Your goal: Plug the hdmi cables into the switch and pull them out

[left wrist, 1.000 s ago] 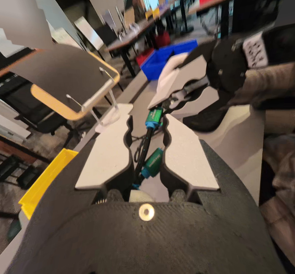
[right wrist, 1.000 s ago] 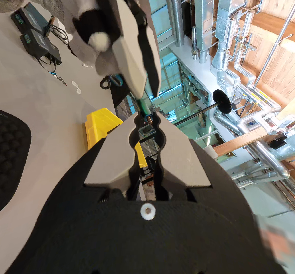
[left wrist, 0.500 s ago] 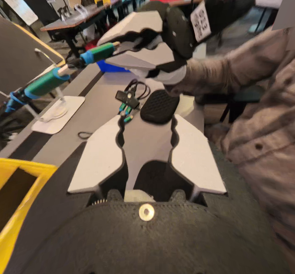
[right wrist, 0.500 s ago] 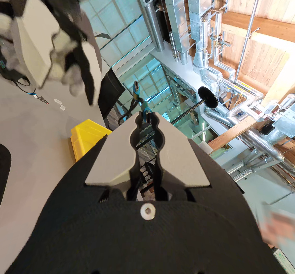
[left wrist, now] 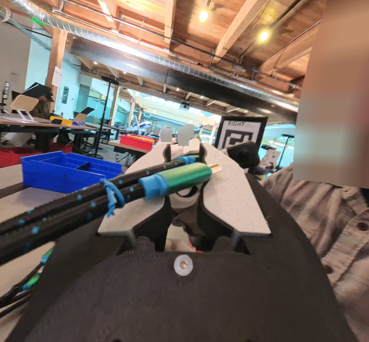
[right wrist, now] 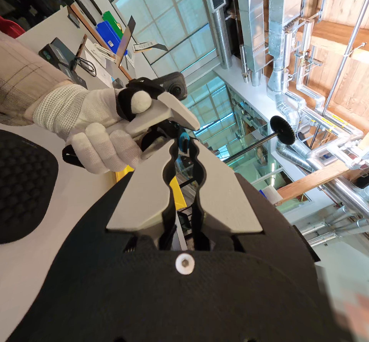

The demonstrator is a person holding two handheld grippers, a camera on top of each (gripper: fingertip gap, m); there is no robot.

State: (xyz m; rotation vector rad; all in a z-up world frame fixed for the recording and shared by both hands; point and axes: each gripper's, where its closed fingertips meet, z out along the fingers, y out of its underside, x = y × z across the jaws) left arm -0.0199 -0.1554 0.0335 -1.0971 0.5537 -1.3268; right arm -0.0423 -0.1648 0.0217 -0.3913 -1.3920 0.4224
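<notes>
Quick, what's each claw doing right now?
Left claw: around a plug; cannot tell whether it grips.
Right claw: closed on the plug.

Blue divided bin stands on the grey table at left. Red bin rests on a farther table behind it. Yellow bin sits at the table's far edge in the right wrist view. Black textured mat lies flat on the table. Ceiling: timber beams, ribbed metal duct, two lit lamps. Silver pipework runs along the wall.
</notes>
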